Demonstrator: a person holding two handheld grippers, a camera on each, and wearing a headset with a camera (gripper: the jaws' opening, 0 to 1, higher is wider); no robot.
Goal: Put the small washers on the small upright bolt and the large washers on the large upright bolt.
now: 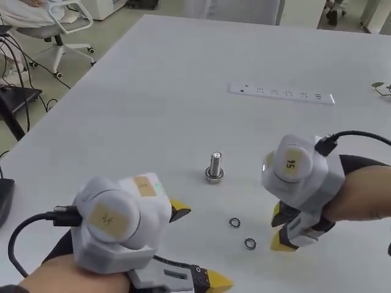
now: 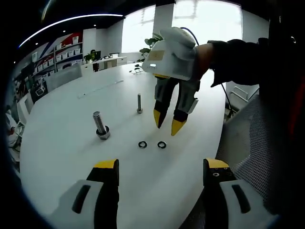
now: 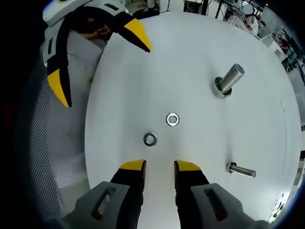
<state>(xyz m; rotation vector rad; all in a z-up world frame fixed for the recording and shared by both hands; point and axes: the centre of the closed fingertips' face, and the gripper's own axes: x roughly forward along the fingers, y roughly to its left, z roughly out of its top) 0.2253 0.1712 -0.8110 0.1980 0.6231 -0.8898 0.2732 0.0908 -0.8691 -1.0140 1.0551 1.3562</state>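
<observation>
The right gripper, jaws narrow and empty, hovers near two loose washers on the table; the left gripper gapes wide. Neither washer is on a bolt yet; the small bolt looks bare.

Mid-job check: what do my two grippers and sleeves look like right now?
The left gripper and right gripper match: rounded white housings, each with a tan sticker on top, dark grey jaws tipped yellow, and a black cable plugged into the housing. Dark sleeves reach both wrists.
</observation>
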